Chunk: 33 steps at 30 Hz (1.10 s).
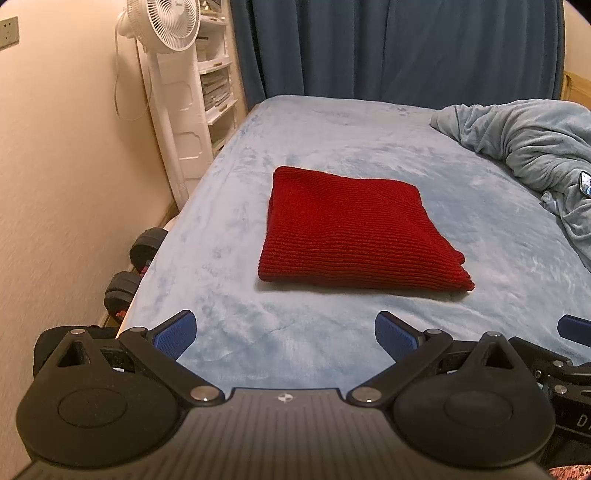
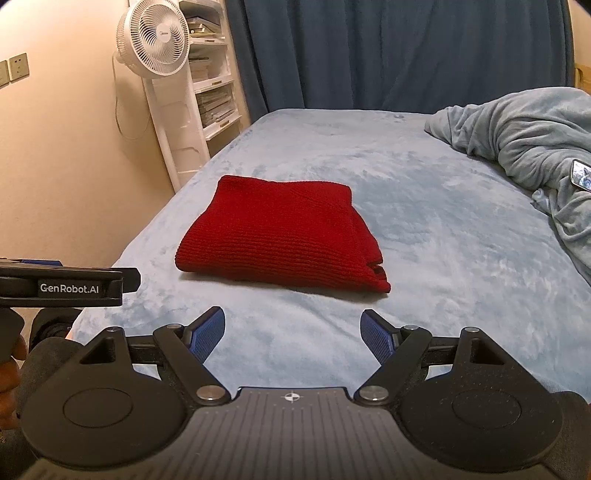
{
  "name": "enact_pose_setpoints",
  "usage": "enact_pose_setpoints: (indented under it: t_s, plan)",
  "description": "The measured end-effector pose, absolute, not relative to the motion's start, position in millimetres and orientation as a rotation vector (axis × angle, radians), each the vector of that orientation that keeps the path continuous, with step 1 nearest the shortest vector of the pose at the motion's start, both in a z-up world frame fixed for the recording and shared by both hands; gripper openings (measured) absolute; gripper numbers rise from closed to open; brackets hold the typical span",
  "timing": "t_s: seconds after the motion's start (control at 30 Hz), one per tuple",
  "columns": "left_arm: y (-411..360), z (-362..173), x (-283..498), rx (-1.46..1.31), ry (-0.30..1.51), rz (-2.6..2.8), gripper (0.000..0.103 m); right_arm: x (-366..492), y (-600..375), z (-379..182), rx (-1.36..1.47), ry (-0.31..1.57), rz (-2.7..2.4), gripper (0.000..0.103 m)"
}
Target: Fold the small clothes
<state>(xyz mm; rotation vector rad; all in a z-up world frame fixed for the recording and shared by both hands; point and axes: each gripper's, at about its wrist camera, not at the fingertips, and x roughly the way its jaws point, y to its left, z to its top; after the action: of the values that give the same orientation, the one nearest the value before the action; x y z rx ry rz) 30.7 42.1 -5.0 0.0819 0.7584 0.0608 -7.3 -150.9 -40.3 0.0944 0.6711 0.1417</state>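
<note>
Red knit garment [image 1: 354, 229] folded on bed [image 1: 332, 140], left claw [image 1: 285, 334] and right claw [image 2: 291, 334] wide open, empty, "GenRobot.AI" label [image 2: 69, 288]

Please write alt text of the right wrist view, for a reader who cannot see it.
A folded red knit garment lies on a light blue bed, beyond the open, empty right gripper. A rumpled blanket with a phone lies at right; a white fan and dark curtain stand behind.

Folded knit [image 1: 354, 230] on bed [image 1: 332, 140] centre; blanket [image 1: 535, 147] right; fan [image 1: 173, 26] left
</note>
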Motion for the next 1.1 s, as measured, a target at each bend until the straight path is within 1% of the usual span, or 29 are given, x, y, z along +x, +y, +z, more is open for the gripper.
enact_pose_setpoints:
  t_s: [1.1]
  plan:
    - [40.7,-4.5,27.1,0.097,0.756,0.043,0.103,-7.6,-147.6,-37.3,0.096,0.652,0.13,0.082]
